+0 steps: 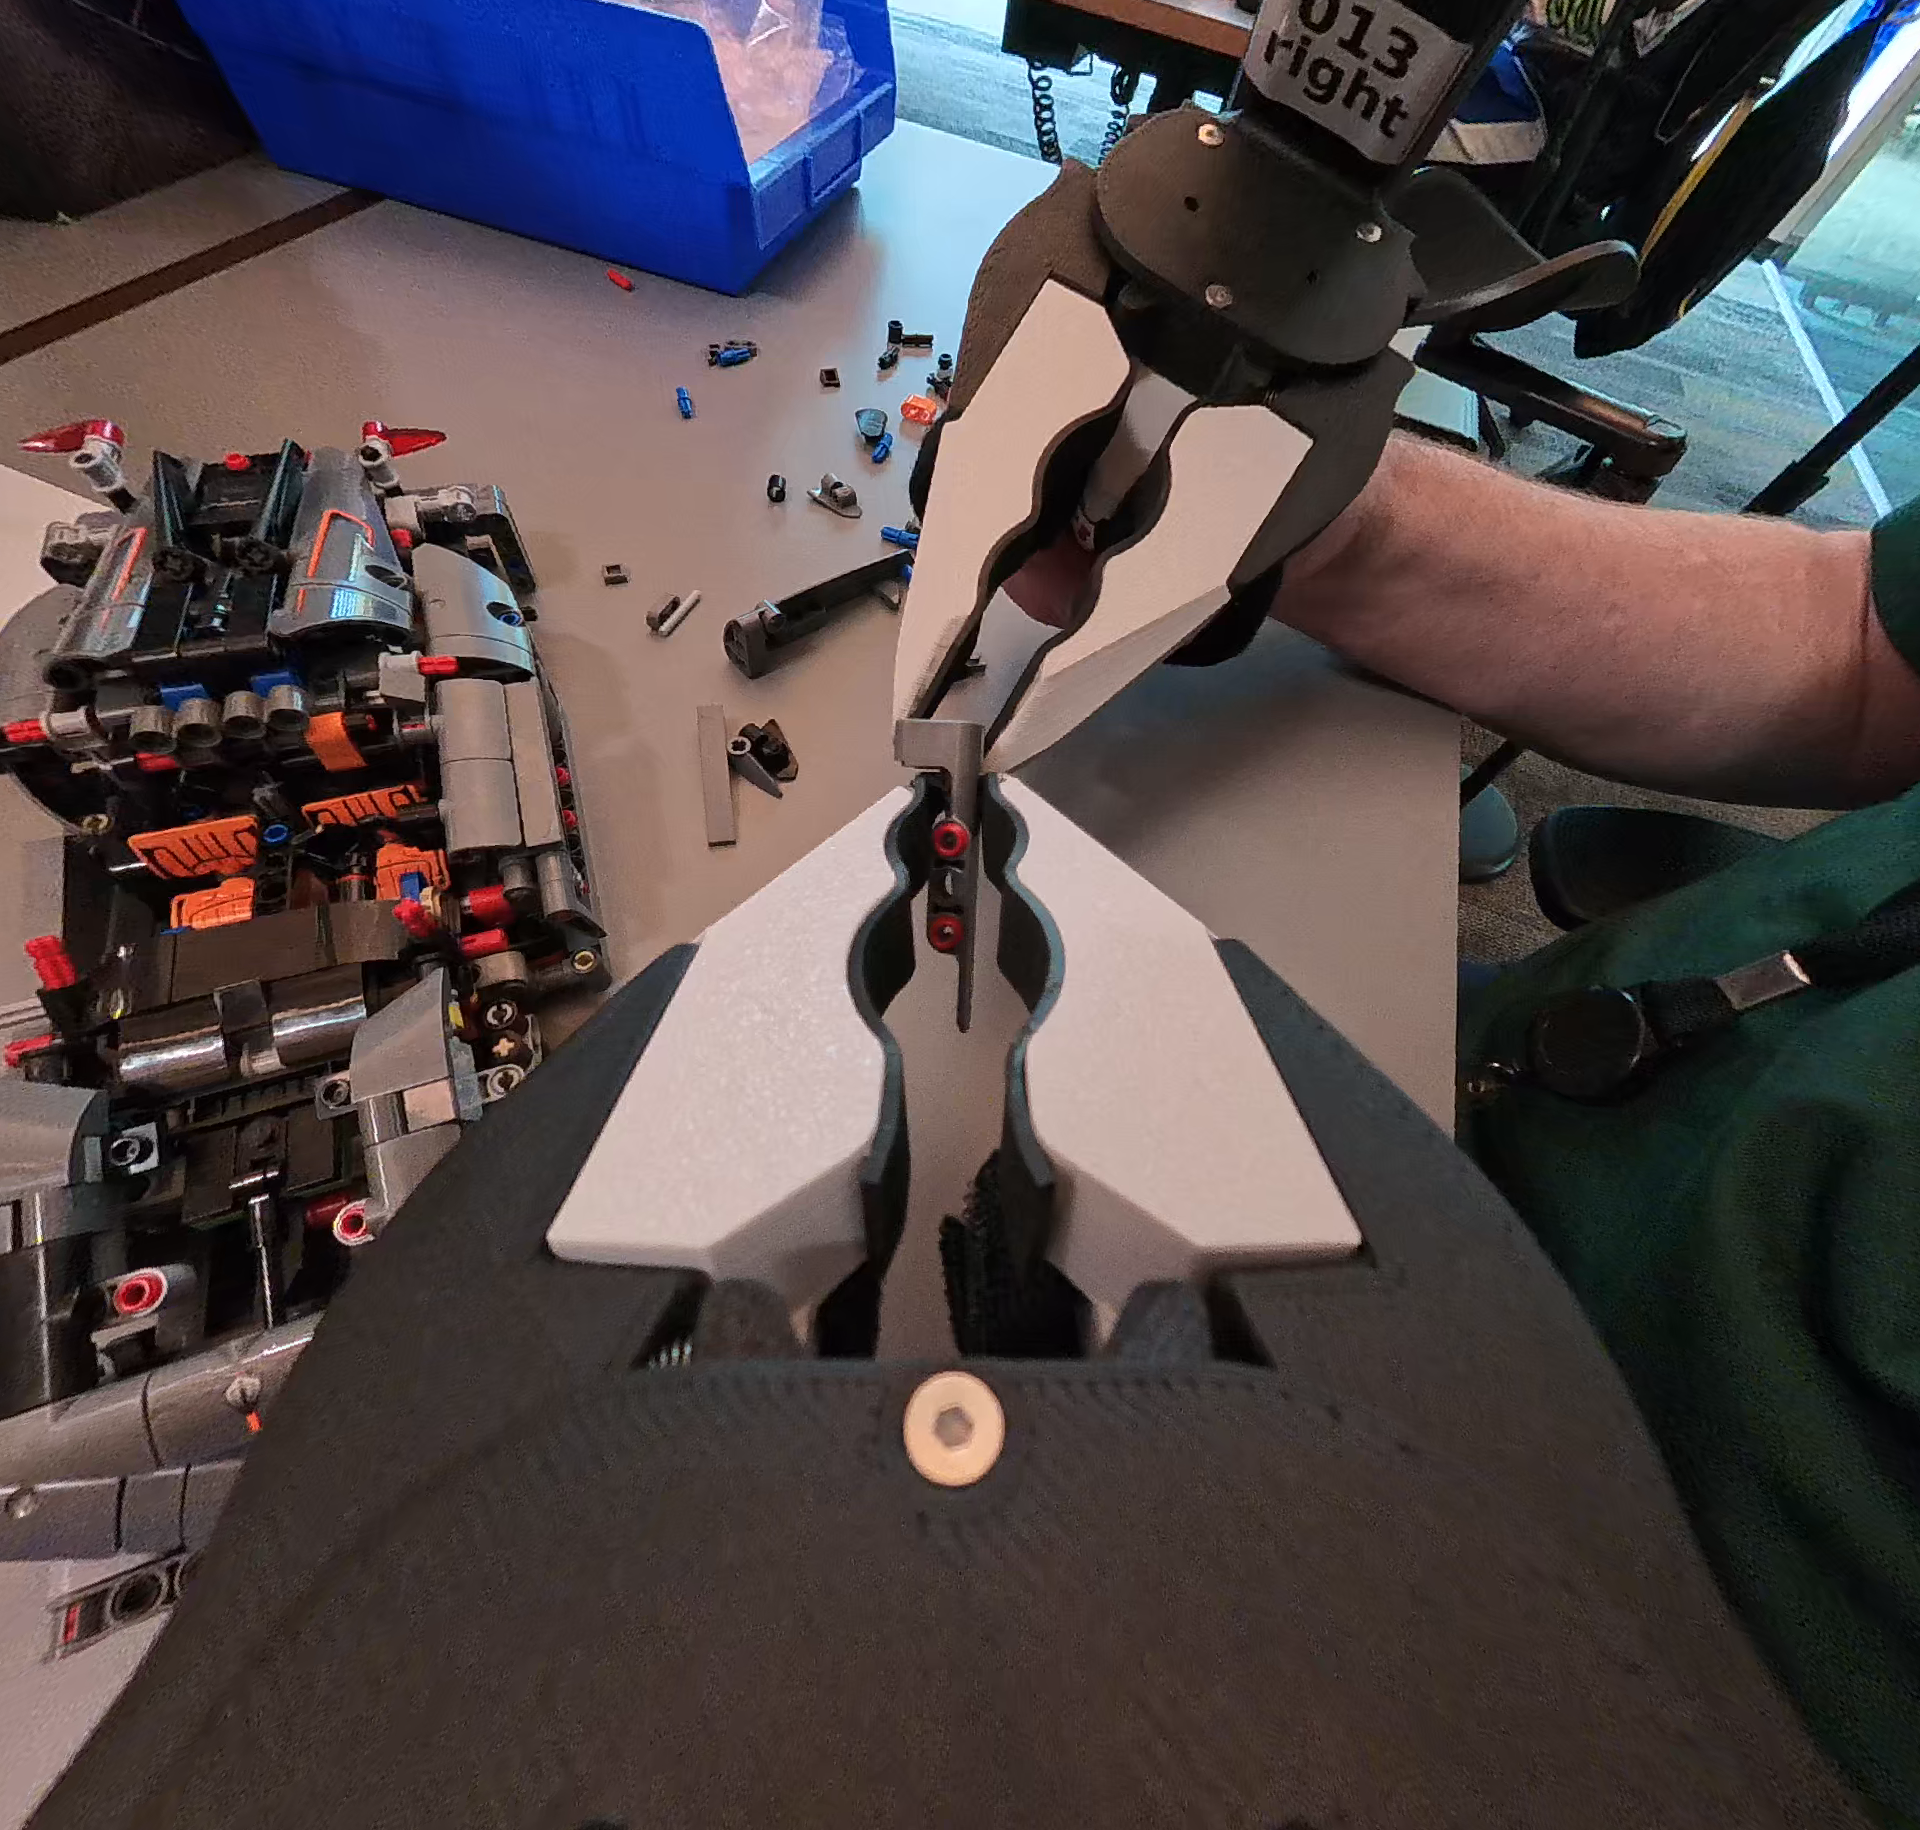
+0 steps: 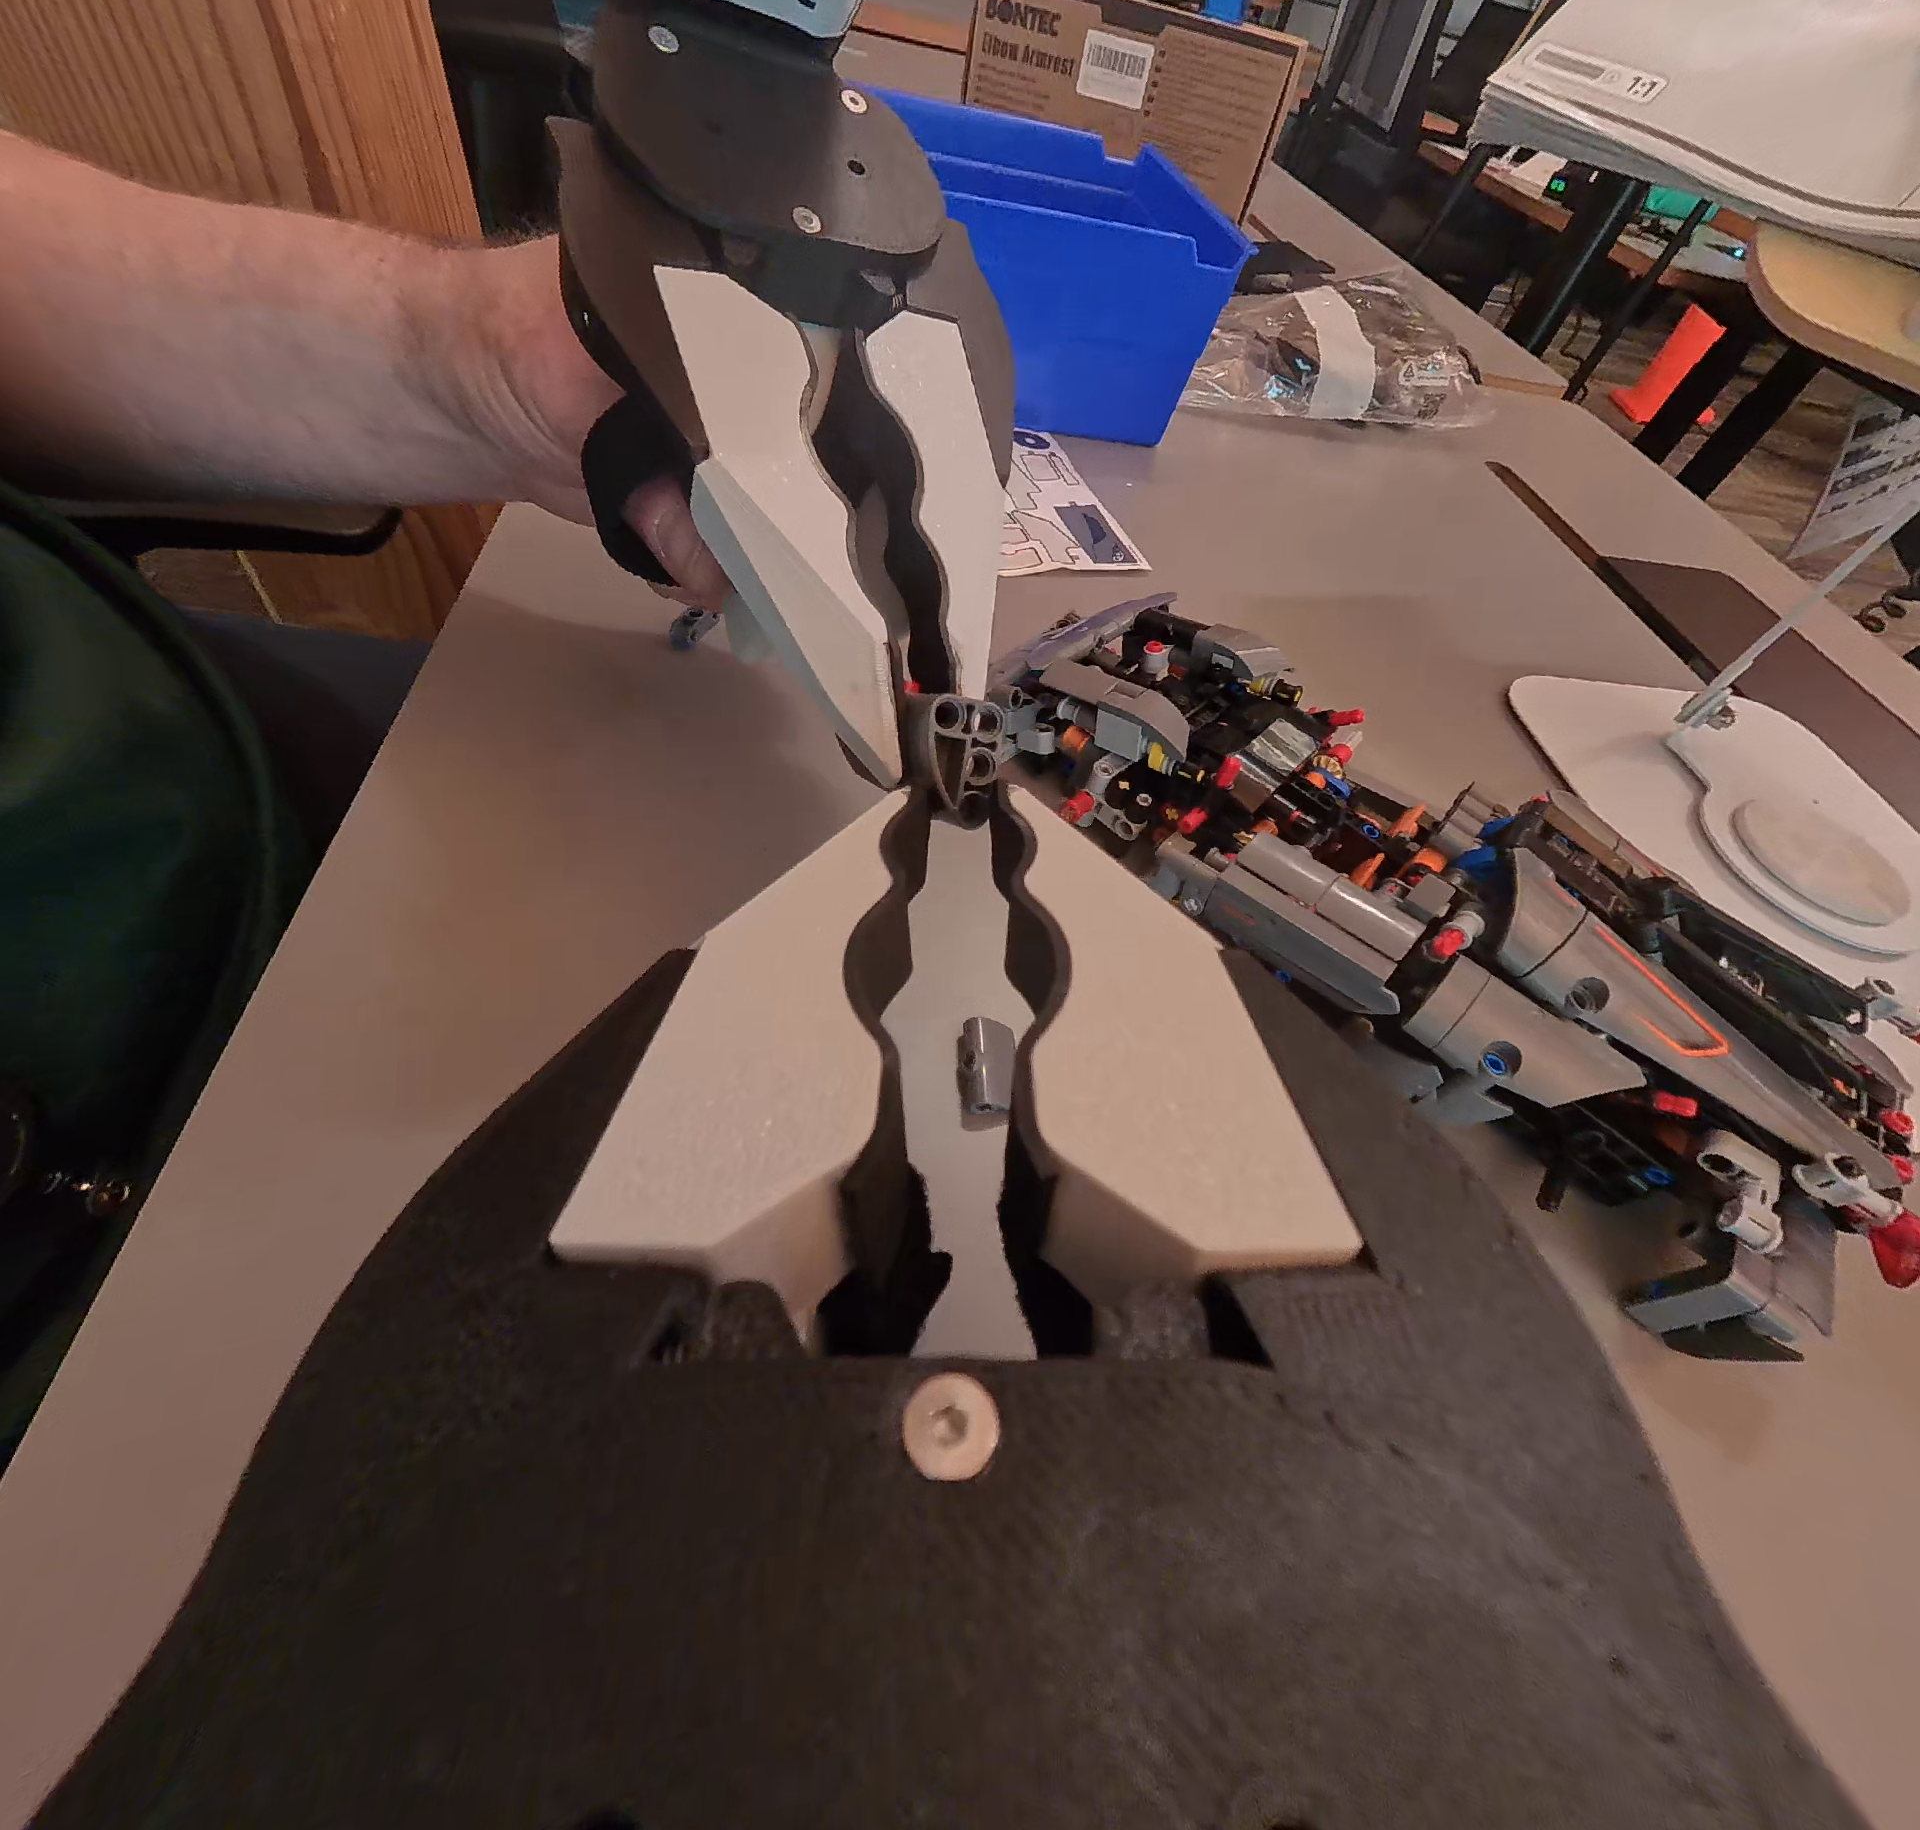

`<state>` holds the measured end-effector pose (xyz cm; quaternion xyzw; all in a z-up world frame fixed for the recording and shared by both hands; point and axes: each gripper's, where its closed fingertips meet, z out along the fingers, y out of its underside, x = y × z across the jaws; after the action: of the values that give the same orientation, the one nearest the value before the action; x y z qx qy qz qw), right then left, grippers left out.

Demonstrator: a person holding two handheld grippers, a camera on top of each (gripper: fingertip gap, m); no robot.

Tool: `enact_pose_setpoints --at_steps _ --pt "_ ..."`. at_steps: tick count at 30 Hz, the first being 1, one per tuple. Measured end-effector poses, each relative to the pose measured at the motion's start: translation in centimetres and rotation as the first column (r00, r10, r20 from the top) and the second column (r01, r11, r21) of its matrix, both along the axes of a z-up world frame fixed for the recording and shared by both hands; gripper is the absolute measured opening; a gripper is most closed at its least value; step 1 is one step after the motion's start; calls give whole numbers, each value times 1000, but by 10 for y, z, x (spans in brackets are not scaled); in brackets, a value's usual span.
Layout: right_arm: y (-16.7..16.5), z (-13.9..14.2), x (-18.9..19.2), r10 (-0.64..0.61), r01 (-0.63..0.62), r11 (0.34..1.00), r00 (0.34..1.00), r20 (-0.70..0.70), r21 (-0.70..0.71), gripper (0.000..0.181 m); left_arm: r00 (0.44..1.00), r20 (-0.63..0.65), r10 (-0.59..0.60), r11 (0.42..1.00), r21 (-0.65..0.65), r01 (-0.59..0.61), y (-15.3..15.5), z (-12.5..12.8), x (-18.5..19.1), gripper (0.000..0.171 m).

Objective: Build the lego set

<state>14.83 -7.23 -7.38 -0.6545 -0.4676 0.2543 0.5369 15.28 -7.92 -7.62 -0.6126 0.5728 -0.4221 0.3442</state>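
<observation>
A grey Lego panel piece with two red pins (image 1: 954, 850) is held above the table between both grippers, which meet tip to tip. My left gripper (image 1: 956, 788) is shut on its lower part. My right gripper (image 1: 961, 736) comes down from above and is shut on its upper end. In the right wrist view the piece (image 2: 961, 752) shows its pin holes between my right gripper (image 2: 956, 809) and the left gripper (image 2: 935, 731). The partly built grey, black and orange Lego vehicle (image 1: 291, 793) lies on the table to the left; it also shows in the right wrist view (image 2: 1455, 907).
Several loose Lego parts (image 1: 831, 492) lie behind the grippers, and a small grey part (image 2: 985, 1068) lies below them. A blue bin (image 1: 540, 118) stands at the back. A sticker sheet (image 2: 1070, 523), a plastic bag (image 2: 1340, 346) and a white stand base (image 2: 1766, 824) are on the table. The table edge (image 1: 1444, 845) is close. My two grippers' fingertips are within a few centimetres of each other.
</observation>
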Motion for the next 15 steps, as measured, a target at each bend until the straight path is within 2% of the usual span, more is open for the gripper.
enact_pose_setpoints --at_steps 15 --pt "-2 -5 -2 22 -23 998 1000 -5 -57 9 1000 -11 -4 1000 -10 4 -1 -4 -3 8"
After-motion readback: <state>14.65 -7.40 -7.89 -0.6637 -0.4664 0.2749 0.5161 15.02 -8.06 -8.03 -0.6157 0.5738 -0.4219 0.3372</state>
